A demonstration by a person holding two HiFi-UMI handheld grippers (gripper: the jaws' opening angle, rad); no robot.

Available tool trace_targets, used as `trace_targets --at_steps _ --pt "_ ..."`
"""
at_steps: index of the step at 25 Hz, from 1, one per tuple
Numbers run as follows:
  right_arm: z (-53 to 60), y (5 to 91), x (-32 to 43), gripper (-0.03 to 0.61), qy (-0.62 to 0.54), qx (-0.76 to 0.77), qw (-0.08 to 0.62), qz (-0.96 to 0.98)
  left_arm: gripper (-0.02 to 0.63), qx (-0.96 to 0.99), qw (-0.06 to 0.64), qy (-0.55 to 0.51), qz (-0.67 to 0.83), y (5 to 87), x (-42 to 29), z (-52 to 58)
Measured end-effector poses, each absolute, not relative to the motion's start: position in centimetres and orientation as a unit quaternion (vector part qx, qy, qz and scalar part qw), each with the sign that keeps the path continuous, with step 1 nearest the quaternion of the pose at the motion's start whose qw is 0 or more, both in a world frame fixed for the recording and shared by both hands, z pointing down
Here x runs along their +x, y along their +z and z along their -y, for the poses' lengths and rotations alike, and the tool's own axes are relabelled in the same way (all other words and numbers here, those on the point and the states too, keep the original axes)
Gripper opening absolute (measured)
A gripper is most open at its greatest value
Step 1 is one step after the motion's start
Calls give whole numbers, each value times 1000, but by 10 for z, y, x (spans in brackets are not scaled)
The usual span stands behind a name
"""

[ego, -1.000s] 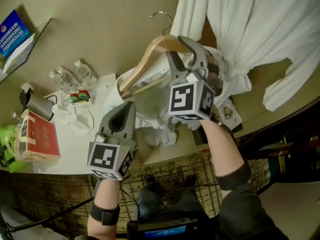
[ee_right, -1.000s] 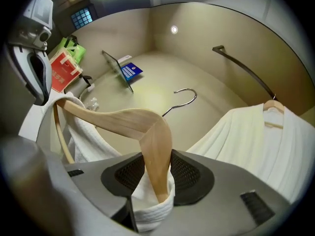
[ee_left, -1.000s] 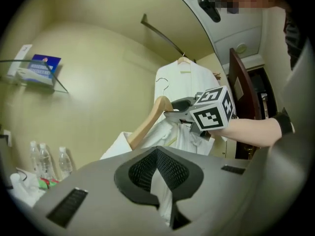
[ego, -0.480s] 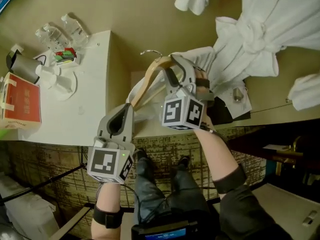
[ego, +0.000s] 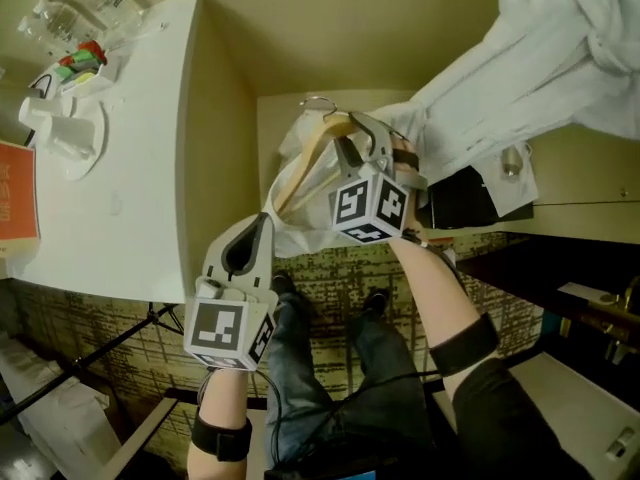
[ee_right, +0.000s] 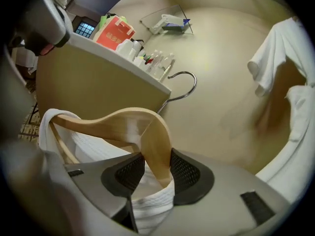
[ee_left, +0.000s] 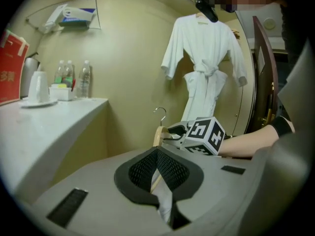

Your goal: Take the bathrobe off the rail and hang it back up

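The pale wooden coat hanger (ego: 308, 156) sits upright between the two grippers, its metal hook (ego: 318, 103) uppermost and curling toward the beige wall. In the head view its long axis runs slantwise, from the upper end by the right gripper (ego: 352, 133) down to the lower end near the left gripper (ego: 262, 223). The white cotton bathrobe (ego: 298, 218) hangs draped over it, in front of the person and low beside the white counter (ego: 130, 168).

The right gripper's jaws stand part open, clamped on the hanger's shoulder (ee_right: 155, 146) with the robe's collar (ee_right: 152, 200) bunched between the pads. The left gripper (ee_left: 157, 154) has its jaws pressed together on a fold of the robe's white cloth (ee_left: 163, 200).

A second white bathrobe (ee_left: 204, 58), belt tied, hangs on the wall beyond.

Writing is scarce. The red carton (ee_left: 11, 68) on the counter carries pale characters, too blurred to read. A blue-and-white leaflet (ee_left: 74, 16) lies in a clear wall holder, its print too small. The clear water bottles (ee_left: 74, 77) show no legible label.
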State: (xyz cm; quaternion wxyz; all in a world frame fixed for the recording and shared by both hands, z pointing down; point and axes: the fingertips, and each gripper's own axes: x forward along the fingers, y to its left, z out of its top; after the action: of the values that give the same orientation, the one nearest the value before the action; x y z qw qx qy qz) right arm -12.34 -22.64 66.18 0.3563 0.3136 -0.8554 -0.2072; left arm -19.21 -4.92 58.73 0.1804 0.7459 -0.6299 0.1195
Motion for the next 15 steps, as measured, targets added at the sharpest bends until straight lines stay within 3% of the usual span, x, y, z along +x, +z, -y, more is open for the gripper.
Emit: trace_targets --at_steps 15 --pt "299 899 -163 181 -196 264 444 834 0 734 276 162 599 799 -184 59"
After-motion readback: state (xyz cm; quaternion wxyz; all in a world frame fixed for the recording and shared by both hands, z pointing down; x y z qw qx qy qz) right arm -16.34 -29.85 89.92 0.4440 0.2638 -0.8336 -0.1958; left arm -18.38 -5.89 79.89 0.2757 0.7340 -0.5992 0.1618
